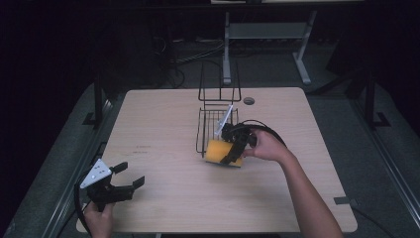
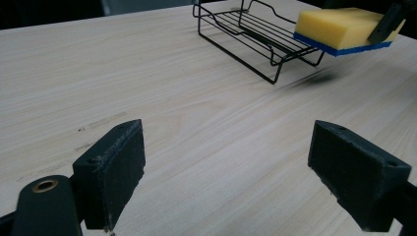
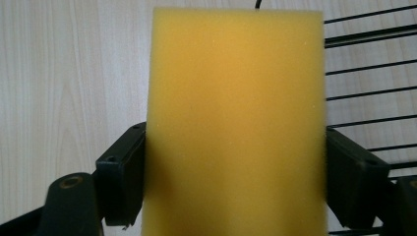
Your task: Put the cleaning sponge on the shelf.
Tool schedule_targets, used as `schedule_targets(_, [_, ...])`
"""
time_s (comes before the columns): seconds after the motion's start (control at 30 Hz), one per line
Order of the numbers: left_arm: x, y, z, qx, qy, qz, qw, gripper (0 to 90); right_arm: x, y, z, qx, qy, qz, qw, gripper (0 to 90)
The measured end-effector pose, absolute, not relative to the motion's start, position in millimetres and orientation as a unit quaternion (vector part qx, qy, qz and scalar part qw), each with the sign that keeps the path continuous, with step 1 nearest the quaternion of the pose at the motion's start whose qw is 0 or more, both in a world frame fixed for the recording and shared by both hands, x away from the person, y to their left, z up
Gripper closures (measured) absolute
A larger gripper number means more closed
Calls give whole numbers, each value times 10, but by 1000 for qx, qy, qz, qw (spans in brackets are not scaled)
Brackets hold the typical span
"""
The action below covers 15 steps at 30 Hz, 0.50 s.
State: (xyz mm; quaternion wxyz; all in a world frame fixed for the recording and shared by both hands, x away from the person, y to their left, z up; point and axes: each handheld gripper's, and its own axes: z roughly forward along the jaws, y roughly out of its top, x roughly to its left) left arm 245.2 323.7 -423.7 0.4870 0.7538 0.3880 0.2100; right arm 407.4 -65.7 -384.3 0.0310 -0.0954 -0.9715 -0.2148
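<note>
1. The right gripper (image 1: 233,148) clamps a yellow sponge (image 3: 236,123) between both jaws, near the table's (image 1: 163,124) centre.
2. The sponge hangs at the black wire rack's (image 1: 214,124) 6 o'clock edge, its blue underside visible in the left gripper view.
3. The left gripper (image 1: 126,178), at the table's 7 o'clock corner, is spread wide and holds nothing.
4. The sponge hides the right gripper's pads.

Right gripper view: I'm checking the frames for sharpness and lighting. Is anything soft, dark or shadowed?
Right gripper view: the sponge is very near the lens and its edges look soft, while the rack wires stay crisp. Left gripper view: the jaws are sharp, and a smeared shadow lies on the table under the raised sponge. High view: the table is lit, the room around it nearly black.
</note>
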Motion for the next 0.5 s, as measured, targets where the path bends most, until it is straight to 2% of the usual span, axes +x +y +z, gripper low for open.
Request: schedule_targets(0.5, [2458,3226,-4239,753,389,209,488,134,4211,-647,-3883,-103,-970,-217,41,219])
